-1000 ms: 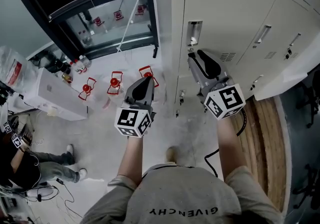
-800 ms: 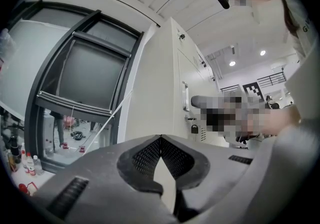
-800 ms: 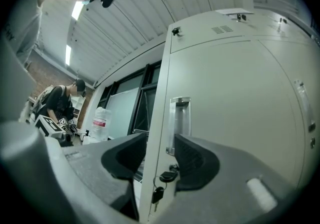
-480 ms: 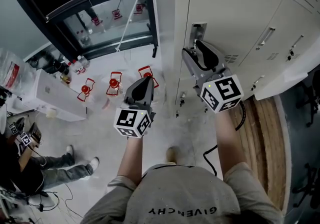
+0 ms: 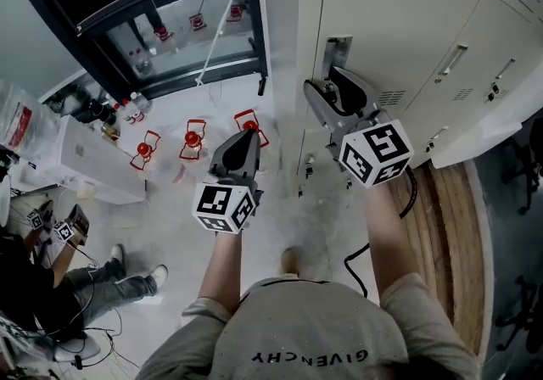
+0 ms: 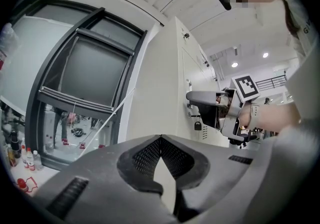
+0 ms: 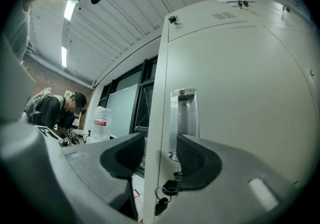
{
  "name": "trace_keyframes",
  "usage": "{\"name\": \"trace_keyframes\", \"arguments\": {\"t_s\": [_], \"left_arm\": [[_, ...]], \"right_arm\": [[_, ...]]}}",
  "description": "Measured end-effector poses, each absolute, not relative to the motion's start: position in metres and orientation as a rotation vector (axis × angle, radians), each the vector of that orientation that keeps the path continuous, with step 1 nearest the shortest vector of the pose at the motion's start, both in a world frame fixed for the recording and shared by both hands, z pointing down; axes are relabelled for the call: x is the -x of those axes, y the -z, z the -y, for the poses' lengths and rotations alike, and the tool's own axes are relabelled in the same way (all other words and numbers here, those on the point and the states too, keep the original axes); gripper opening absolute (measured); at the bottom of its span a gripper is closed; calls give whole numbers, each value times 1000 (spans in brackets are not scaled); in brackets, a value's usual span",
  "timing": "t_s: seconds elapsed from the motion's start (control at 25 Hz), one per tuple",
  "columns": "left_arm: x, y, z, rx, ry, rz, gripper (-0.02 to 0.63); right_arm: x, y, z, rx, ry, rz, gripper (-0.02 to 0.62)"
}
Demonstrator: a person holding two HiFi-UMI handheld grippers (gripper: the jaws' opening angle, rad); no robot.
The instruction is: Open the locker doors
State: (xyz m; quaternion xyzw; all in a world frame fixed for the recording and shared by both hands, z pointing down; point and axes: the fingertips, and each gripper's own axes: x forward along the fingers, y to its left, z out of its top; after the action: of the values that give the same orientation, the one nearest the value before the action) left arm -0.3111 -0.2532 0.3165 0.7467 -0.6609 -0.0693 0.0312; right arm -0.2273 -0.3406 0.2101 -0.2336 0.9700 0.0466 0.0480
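Right gripper (image 5: pixel 327 86) has slid toward 11 o'clock, up to the locker, and its jaws have just been opening. They now stand wide apart astride the door (image 7: pixel 240 98) edge, with the handle (image 7: pixel 182 118) at 12 o'clock and nothing gripped. Keys (image 7: pixel 165 193) dangle at the handle's 6 o'clock. Left gripper (image 5: pixel 244 141) hangs at 8 o'clock of the right one, jaws pinched together and empty. My call: this door looks shut, so catching the handle and swinging it open all lie ahead, and the neighbouring doors too.

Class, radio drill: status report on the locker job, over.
Left hand-held gripper shut, empty. Right hand-held gripper: jaws just opened, apart at locker door handle, gripping nothing. Door looks shut. Keys hang below handle.
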Motion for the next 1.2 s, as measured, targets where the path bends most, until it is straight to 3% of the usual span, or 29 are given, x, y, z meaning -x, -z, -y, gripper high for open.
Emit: {"name": "trace_keyframes", "arguments": {"t_s": [0.56, 1.2], "left_arm": [[285, -320, 239, -2306, 217, 2014, -2], [217, -321, 204, -2320, 208, 1984, -2]], "right_arm": [[200, -210, 312, 695, -165, -2959, 169], [123, -208, 262, 701, -200, -2931, 164]]}}
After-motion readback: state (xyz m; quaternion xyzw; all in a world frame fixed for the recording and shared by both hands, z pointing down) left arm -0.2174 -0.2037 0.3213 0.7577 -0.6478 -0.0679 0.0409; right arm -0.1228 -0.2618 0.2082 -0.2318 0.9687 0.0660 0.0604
